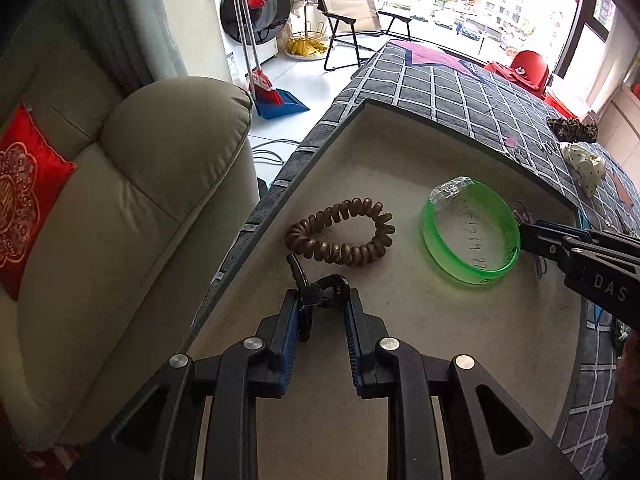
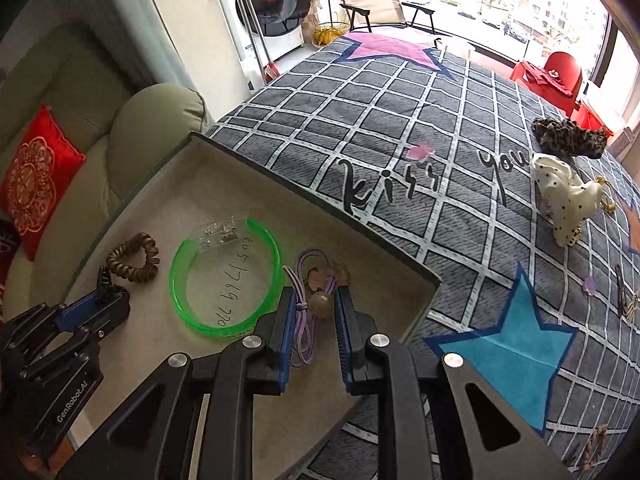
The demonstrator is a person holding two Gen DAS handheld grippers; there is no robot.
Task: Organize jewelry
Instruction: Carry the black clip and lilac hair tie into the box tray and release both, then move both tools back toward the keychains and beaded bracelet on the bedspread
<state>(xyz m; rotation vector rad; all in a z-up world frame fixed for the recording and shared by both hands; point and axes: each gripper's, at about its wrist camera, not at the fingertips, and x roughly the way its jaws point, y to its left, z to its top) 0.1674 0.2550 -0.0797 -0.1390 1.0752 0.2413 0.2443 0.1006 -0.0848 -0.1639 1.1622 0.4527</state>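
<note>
— Over the shallow box [image 2: 372, 240], low, both grippers. In the left gripper [image 1: 320, 308]: a black hair clip [image 1: 326, 290], clamped between the pads, its far prong poking out past the left finger.
— Whole clip visible?
— No. Lower half tucked behind the blue pad; shape hard to make out.
— And the right gripper [image 2: 316, 308]?
— Closed on a purple hair tie [image 2: 304, 320] with a pale bead and pinkish charms. Loop hanging down between the fingers, charms blurred. From the left wrist view only the tips seen, just beside the green bracelet [image 1: 470, 232].
— Rest of the jewelry?
— In the box: brown spiral hair tie [image 1: 340, 232], then the green bracelet with clear clasp, over scribbled writing, illegible. On the checked bedspread [image 2: 360, 120]: leopard scrunchie [image 2: 568, 136], dotted cream scrunchie [image 2: 564, 200], small bits at the right edge, cut off and unclear.
</note>
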